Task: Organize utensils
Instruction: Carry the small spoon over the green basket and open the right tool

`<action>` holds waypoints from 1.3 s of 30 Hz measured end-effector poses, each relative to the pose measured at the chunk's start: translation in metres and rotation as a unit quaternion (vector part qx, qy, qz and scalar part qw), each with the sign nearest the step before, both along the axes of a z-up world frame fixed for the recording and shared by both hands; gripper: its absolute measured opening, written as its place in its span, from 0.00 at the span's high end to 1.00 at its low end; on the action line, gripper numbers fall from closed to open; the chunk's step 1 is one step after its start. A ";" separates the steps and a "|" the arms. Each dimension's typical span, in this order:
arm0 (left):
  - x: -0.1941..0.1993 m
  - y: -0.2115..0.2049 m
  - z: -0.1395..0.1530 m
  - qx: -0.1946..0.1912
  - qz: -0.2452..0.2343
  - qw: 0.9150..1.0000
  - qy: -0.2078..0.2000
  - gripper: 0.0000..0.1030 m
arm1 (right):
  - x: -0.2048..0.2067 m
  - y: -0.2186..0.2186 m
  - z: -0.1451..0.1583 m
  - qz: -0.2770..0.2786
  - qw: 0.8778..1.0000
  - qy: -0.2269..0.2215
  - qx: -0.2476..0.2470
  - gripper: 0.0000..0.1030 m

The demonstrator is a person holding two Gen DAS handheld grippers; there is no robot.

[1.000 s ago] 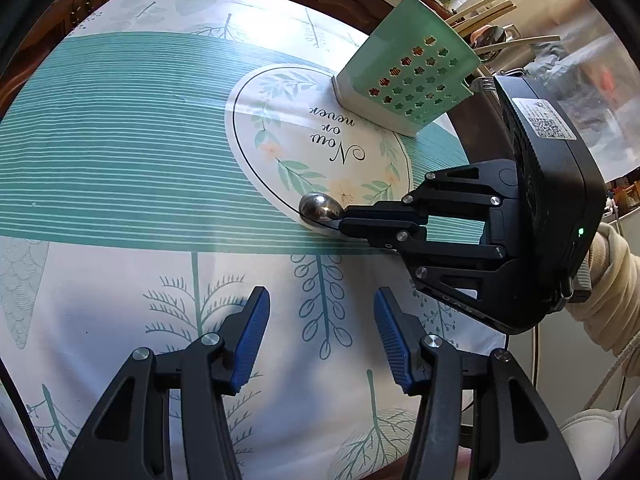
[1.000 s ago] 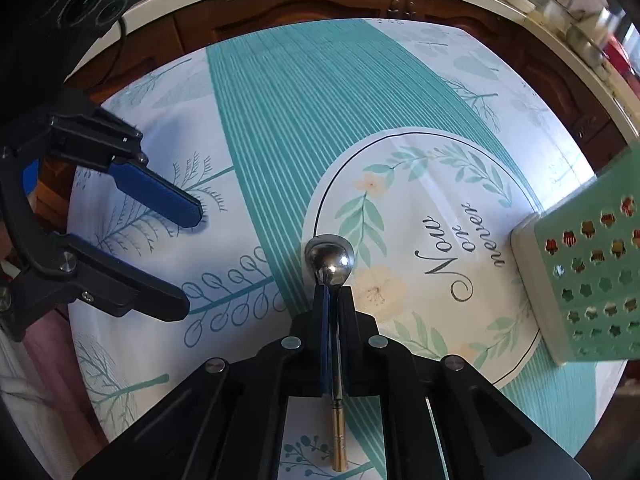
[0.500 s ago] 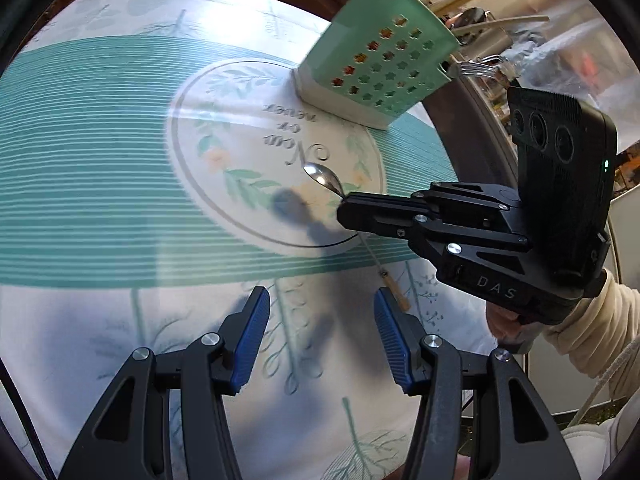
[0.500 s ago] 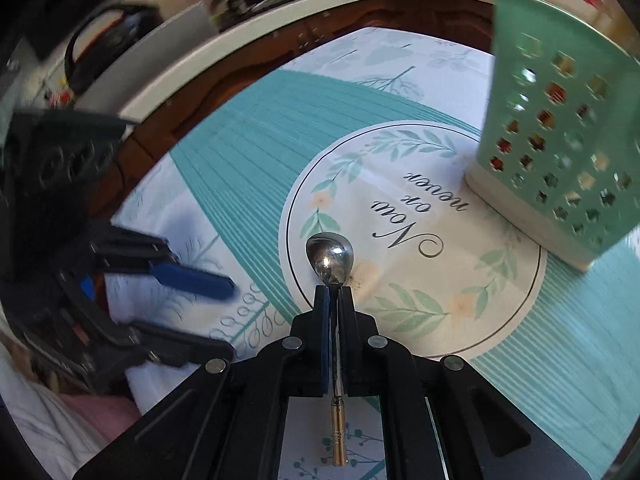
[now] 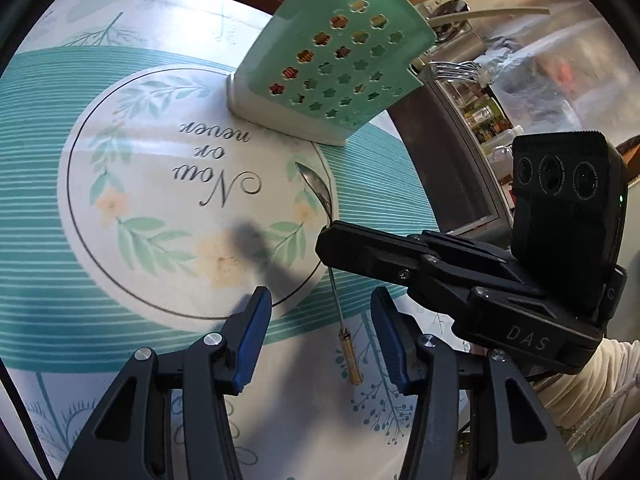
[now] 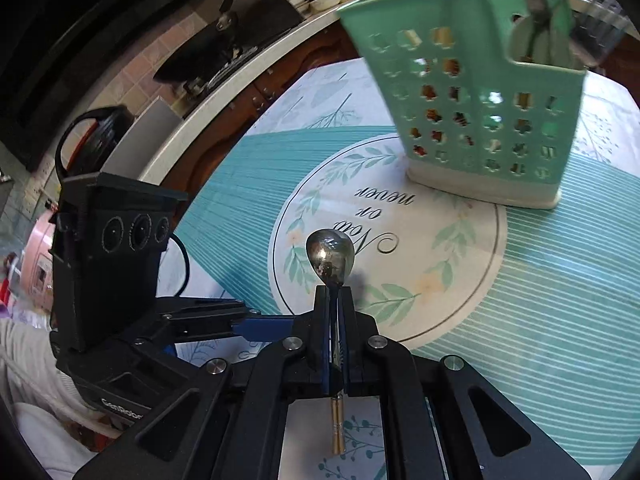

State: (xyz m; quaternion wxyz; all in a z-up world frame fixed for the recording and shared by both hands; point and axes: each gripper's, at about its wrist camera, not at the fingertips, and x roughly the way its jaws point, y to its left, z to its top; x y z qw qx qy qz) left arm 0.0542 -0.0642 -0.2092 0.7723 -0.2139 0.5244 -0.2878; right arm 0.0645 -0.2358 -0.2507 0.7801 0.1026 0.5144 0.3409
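Observation:
My right gripper (image 6: 333, 294) is shut on a metal spoon (image 6: 330, 254) with a gold handle end, held in the air above the tablecloth, bowl forward toward the green perforated utensil holder (image 6: 476, 120). In the left wrist view the right gripper (image 5: 326, 236) comes in from the right with the spoon (image 5: 316, 192), its handle hanging down. The holder (image 5: 336, 68) stands beyond it with a fork and chopsticks sticking out. My left gripper (image 5: 320, 336) is open and empty, low over the cloth, near the spoon handle.
A round table carries a teal and white cloth (image 5: 120, 208) with a printed circle. A kitchen counter (image 6: 224, 104) runs behind the table. A steel surface (image 5: 460, 168) stands right of the table edge.
My right gripper has lifted the spoon off the cloth and swung it toward the green holder. The left gripper has moved closer to the holder and stayed open.

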 end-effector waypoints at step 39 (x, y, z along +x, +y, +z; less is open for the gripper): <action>0.004 -0.070 0.080 0.211 -0.070 0.962 -0.156 1.00 | -0.013 -0.040 0.070 -0.107 0.992 0.016 0.069 0.92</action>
